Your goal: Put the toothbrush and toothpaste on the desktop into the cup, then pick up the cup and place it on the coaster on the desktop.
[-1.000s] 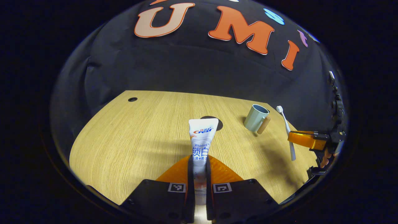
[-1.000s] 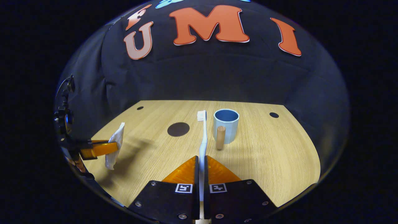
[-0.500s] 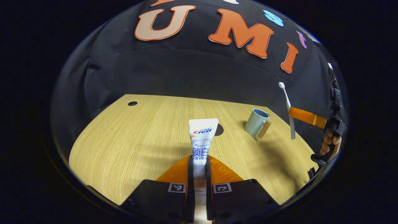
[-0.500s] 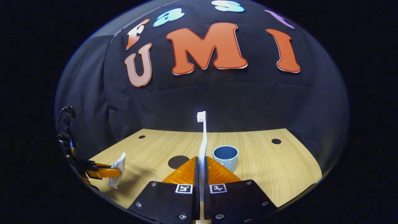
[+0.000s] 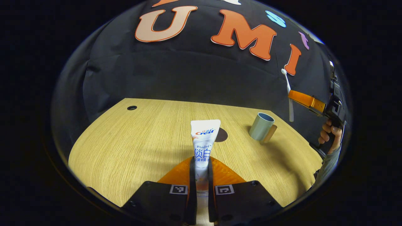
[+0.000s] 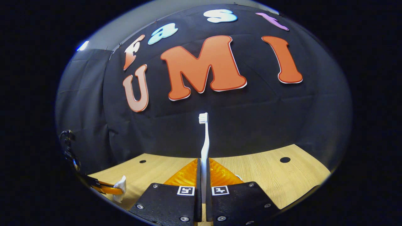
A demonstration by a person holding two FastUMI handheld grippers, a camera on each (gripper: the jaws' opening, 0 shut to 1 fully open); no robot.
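My left gripper (image 5: 201, 171) is shut on a white toothpaste tube (image 5: 204, 138), which stands up from its fingers above the wooden desktop (image 5: 125, 147). Behind the tube lies a dark round coaster (image 5: 222, 135), partly hidden by it. To the right stands a pale blue cup (image 5: 260, 126) with a wooden handle. Above and right of the cup, my right gripper (image 5: 294, 98) holds a white toothbrush (image 5: 289, 94) upright in the air. In the right gripper view, that gripper (image 6: 204, 171) is shut on the toothbrush (image 6: 205, 141), bristles up. My left gripper (image 6: 108, 189) with the toothpaste (image 6: 120, 187) shows low at the left.
A hand (image 5: 329, 135) and a sleeve hold the right gripper at the desktop's right edge. Small dark holes mark the desktop's far corners (image 5: 132, 108) (image 6: 285, 159). The black cloth wall rises just behind the desktop.
My right gripper has risen and tilted upward with the toothbrush, so the cup has dropped behind its fingers. The left gripper and toothpaste have hardly moved.
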